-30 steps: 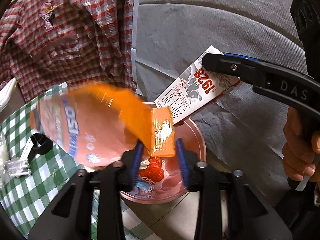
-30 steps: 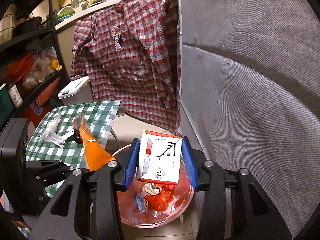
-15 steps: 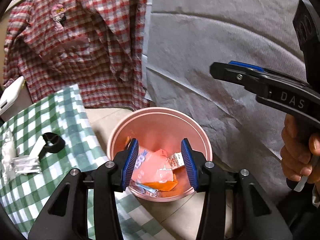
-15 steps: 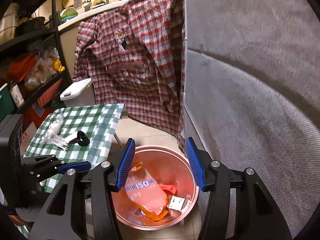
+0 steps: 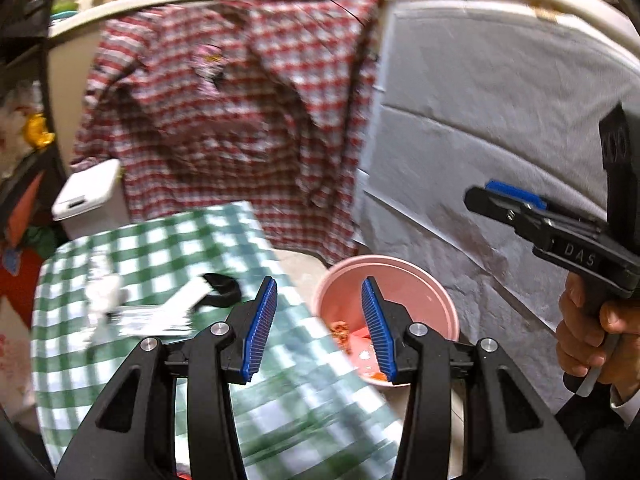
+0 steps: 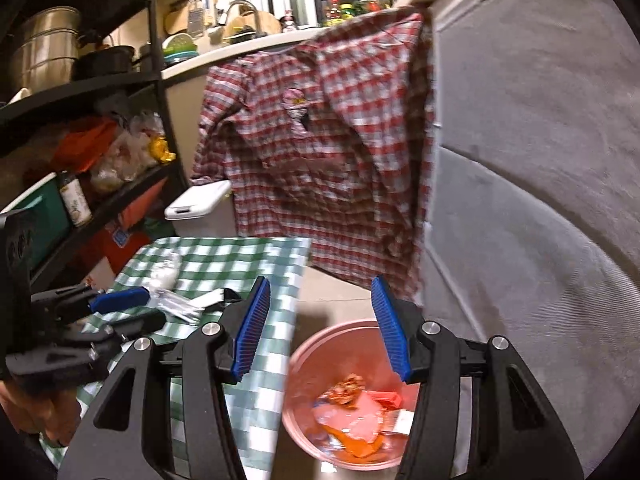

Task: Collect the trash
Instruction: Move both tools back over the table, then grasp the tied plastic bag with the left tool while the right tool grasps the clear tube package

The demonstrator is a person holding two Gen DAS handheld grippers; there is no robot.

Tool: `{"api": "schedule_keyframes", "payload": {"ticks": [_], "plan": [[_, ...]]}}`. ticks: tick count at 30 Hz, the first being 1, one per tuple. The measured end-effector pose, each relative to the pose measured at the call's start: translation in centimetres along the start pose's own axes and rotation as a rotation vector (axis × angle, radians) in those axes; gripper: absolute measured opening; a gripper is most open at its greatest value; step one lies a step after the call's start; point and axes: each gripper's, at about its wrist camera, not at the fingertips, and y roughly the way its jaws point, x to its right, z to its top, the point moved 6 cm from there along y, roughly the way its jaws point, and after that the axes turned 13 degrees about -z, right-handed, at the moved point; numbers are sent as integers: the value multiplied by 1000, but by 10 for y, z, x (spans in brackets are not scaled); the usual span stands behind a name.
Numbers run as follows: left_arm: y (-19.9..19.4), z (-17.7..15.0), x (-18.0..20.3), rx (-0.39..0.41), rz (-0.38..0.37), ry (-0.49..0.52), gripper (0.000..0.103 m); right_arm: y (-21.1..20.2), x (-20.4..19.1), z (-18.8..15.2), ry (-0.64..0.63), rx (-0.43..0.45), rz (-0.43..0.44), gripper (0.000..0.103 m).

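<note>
Both grippers have lifted away from the pink bin (image 6: 312, 354) at lower centre, orange bag (image 6: 352, 436) and carton dropped inside. Left gripper (image 5: 318, 330) and right gripper (image 6: 320, 330) gape empty beside the checked table (image 5: 168, 240).

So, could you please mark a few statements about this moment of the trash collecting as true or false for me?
1. Both grippers are empty. True: nothing sits between the fingers of the left gripper or the right gripper.
2. The pink bin is empty. False: it holds an orange wrapper and other scraps.
3. The bin stands on the checked table. False: it stands on the floor beside the table.
4. Clear plastic packaging lies on the table. True.
5. A plaid shirt hangs behind the table. True.
</note>
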Motion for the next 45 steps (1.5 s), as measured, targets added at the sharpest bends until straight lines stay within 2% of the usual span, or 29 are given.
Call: {"api": "schedule_keyframes", "payload": {"ticks": [2, 8, 10, 14, 20, 26, 37, 42, 43, 44, 45], "plan": [[-21, -1, -19, 25, 23, -23, 41, -3, -15, 0, 1, 2, 27, 50], [-76, -12, -85, 93, 112, -120, 33, -2, -55, -3, -18, 1, 87, 24], [-86, -14, -101, 108, 135, -147, 32, -2, -65, -4, -25, 0, 100, 21], [-105, -23, -135, 132, 191, -195, 32, 4, -85, -7, -45, 3, 118, 21], [-110, -34, -172, 129, 254, -244, 30, 25, -117, -12, -93, -10, 148, 21], [-104, -49, -204, 118, 307, -288, 26, 51, -152, -25, -179, -29, 194, 14], [-84, -74, -249, 110, 383, -335, 25, 109, -209, -47, -300, -39, 249, 15], [-67, -78, -258, 91, 367, -327, 25, 133, -231, -58, -370, -57, 275, 17], [-62, -78, -259, 84, 362, -324, 25, 139, -235, -60, -380, -71, 289, 20], [-59, -78, -260, 80, 358, -324, 25, 143, -238, -62, -387, -82, 298, 29], [-55, -78, -262, 77, 353, -327, 25, 147, -241, -62, -394, -85, 302, 34]]}}
